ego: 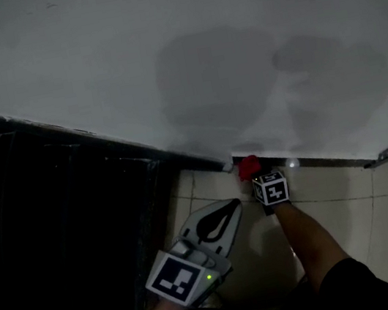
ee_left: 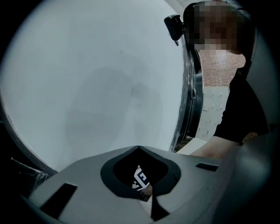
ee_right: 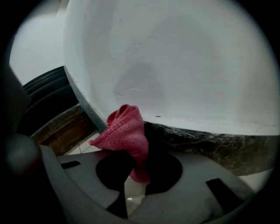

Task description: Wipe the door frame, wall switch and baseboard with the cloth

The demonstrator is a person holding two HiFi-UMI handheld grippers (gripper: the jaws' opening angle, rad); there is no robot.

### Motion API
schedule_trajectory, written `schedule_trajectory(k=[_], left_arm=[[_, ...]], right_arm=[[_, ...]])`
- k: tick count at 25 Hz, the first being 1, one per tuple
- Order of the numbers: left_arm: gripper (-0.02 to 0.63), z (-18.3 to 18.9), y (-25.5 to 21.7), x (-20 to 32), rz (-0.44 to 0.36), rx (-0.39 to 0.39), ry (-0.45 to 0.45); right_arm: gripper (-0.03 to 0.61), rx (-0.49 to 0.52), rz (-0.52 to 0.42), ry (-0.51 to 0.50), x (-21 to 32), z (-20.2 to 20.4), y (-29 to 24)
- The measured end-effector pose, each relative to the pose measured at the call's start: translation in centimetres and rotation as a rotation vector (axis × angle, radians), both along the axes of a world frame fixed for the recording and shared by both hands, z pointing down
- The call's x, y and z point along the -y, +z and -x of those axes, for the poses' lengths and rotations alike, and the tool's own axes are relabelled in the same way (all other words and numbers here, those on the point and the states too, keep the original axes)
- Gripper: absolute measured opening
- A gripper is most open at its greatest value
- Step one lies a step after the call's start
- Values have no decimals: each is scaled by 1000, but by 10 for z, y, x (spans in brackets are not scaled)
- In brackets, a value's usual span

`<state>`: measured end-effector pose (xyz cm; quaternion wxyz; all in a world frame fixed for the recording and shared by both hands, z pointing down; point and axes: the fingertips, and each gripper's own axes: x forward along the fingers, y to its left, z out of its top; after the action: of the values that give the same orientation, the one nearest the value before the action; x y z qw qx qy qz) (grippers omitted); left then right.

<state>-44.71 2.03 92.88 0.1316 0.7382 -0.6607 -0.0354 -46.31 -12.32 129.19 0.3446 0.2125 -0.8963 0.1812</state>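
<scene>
1. My right gripper is low at the foot of the white wall. Its jaws are clamped on the red cloth.
2. The cloth bunches up above the jaws and presses against the dark baseboard, right where it meets the door frame.
3. My left gripper hangs back above the tiled floor, well apart from the cloth. Its jaws are closed tip to tip, with nothing between them.
4. Through the gap behind the left jaws I see the right gripper's marker cube.
</scene>
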Motion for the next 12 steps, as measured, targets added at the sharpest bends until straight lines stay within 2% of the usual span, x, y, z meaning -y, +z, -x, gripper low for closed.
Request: schedule_trajectory(k=[6,12], left_arm=[[-8,-20,5,14,12,31,38],[-8,-51,16,36,46,64,90]], right_arm=[[57,-15,-11,34,27,-41,-7],[57,-36,31,94,44,-83,-9]])
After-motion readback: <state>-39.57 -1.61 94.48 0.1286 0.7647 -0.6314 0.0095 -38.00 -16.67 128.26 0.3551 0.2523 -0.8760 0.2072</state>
